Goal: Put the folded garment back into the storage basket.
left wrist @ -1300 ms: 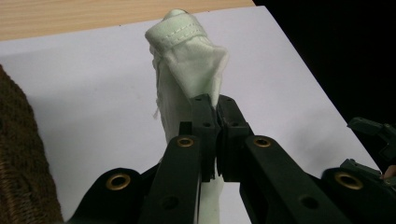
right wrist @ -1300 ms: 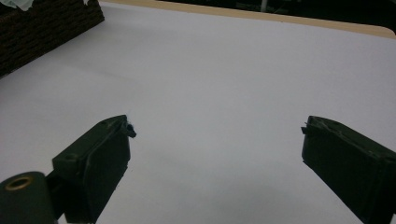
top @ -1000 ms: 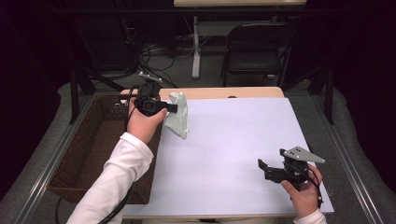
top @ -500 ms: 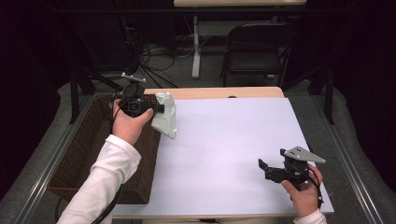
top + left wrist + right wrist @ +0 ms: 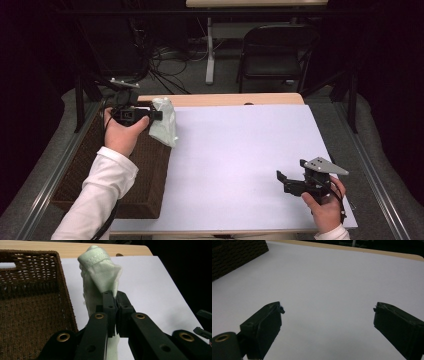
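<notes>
The left claw point(image 5: 115, 315) pinches a pale cloth point(image 5: 164, 126), which hangs upright at the basket's point(image 5: 90, 180) right rim, so the basket lies just to its left. The right claw point(image 5: 286, 182), spread and empty, rests well apart on the table point(image 5: 240, 150).

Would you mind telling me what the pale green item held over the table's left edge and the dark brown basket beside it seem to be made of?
The pale green cloth looks like soft matte fabric: it folds limply and shows a stitched hem. The dark brown basket appears to be woven wicker or similar fibre, with open weave near its rim.
</notes>
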{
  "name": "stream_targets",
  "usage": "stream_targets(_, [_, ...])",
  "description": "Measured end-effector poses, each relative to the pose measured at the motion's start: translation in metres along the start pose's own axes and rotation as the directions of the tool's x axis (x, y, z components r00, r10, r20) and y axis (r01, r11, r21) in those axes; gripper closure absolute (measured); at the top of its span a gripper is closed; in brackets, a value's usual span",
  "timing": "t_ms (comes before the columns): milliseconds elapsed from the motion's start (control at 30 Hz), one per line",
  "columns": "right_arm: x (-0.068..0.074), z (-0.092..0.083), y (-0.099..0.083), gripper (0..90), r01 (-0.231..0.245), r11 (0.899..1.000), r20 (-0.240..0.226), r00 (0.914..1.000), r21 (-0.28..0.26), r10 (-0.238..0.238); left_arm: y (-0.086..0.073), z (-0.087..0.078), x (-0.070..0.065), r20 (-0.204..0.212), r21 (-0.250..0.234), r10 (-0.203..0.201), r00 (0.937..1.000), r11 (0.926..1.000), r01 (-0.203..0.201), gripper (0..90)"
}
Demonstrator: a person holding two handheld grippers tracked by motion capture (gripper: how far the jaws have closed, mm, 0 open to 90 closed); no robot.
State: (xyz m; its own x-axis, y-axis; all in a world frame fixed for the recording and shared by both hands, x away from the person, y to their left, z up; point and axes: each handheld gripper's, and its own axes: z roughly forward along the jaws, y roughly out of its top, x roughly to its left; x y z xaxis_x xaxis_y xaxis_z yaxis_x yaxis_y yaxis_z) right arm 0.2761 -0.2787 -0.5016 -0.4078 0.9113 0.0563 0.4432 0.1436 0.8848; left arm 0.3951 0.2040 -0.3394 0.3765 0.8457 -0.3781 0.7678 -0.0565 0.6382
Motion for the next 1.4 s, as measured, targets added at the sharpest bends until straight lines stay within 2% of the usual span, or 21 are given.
stream_targets(67, [0.002, 0.0, 0.0, 7.4, -0.009, 1.0, -0.007, 0.9999, 0.007, 0.009, 0.0, -0.005, 0.002, -0.003, -0.008, -0.003, 1.0, 1.0, 0.003, 88.1])
stream_targets(100, [0.001, 0.0, 0.0, 7.4, 0.004, 1.0, -0.005, 1.0, 0.009, -0.004, 0.0, -0.007, 0.003, -0.006, -0.011, -0.008, 0.9999, 0.9999, 0.008, 88.0])
stream_targets(300, [0.002, -0.001, 0.0, 7.4, 0.001, 1.0, -0.01, 1.0, 0.003, -0.001, -0.002, -0.018, 0.011, -0.014, -0.021, -0.022, 0.9997, 0.9995, 0.022, 88.1])
stream_targets(433, [0.001, -0.002, 0.0, 7.4, -0.009, 1.0, -0.019, 0.9998, 0.006, 0.009, -0.004, -0.022, 0.015, -0.022, -0.026, -0.026, 0.9994, 0.9993, 0.026, 88.1])
stream_targets(833, [0.001, -0.004, 0.001, 7.3, 0.009, 1.0, -0.019, 0.9998, 0.004, -0.009, -0.011, -0.036, 0.029, -0.031, -0.034, -0.05, 0.9983, 0.9982, 0.049, 88.1])
stream_targets(900, [0.002, -0.004, 0.002, 7.3, -0.002, 1.0, -0.025, 0.9997, 0.003, 0.002, -0.011, -0.039, 0.031, -0.035, -0.031, -0.049, 0.9982, 0.9984, 0.048, 88.1])
stream_targets(933, [0.001, -0.005, 0.002, 7.4, 0.006, 1.0, -0.025, 0.9997, 0.001, -0.006, -0.011, -0.04, 0.032, -0.034, -0.036, -0.058, 0.9977, 0.9977, 0.057, 88.1])
stream_targets(1400, [0.003, -0.007, 0.002, 6.9, 0.012, 1.0, -0.023, 0.9997, -0.011, -0.012, -0.013, -0.053, 0.038, -0.039, -0.043, -0.056, 0.9977, 0.9976, 0.055, 88.1])
